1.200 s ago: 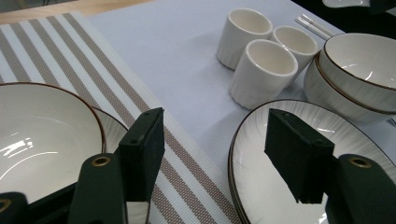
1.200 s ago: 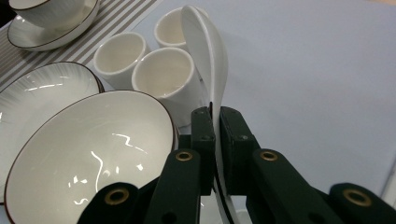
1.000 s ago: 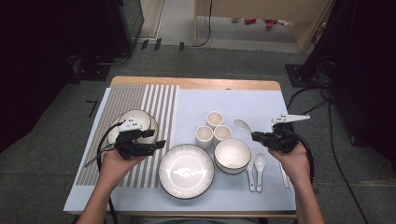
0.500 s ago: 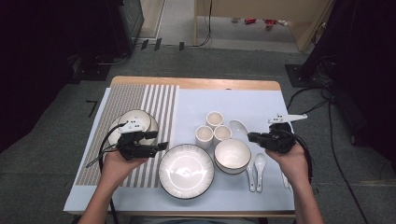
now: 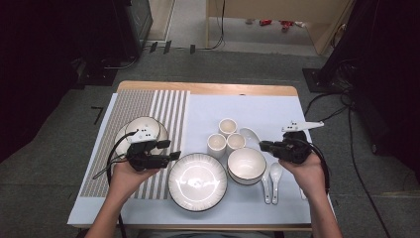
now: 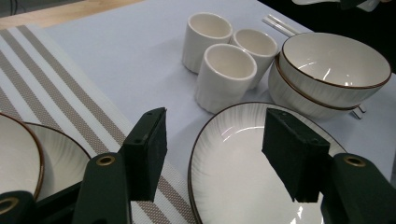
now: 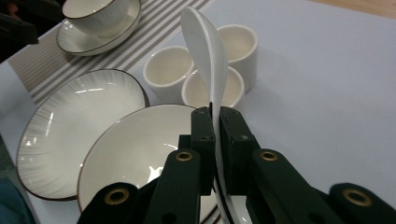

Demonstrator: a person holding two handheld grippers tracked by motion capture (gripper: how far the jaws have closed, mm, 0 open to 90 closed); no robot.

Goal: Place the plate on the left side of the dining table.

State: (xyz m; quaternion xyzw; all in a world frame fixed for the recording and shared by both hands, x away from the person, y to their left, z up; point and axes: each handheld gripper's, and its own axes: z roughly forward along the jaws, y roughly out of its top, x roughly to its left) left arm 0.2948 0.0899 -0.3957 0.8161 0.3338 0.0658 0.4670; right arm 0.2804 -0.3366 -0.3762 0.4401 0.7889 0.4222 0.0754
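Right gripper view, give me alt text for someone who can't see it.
The right gripper has its black jaws clamped on a white ceramic spoon, held above a brown-rimmed white bowl. Beyond stand three cream handleless cups, and a ribbed white plate lies at the left.

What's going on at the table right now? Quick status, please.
Right gripper shut on a white spoon, above the stacked bowls. Left gripper open, jaws just been closing, nothing gripped, over the big plate's rim. Three cups close ahead.

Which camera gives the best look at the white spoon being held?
The right gripper view: the spoon stands large, its handle pinched by the right hand-held gripper. The high view shows it small beside the cups. The left gripper view catches a white sliver at its top edge.
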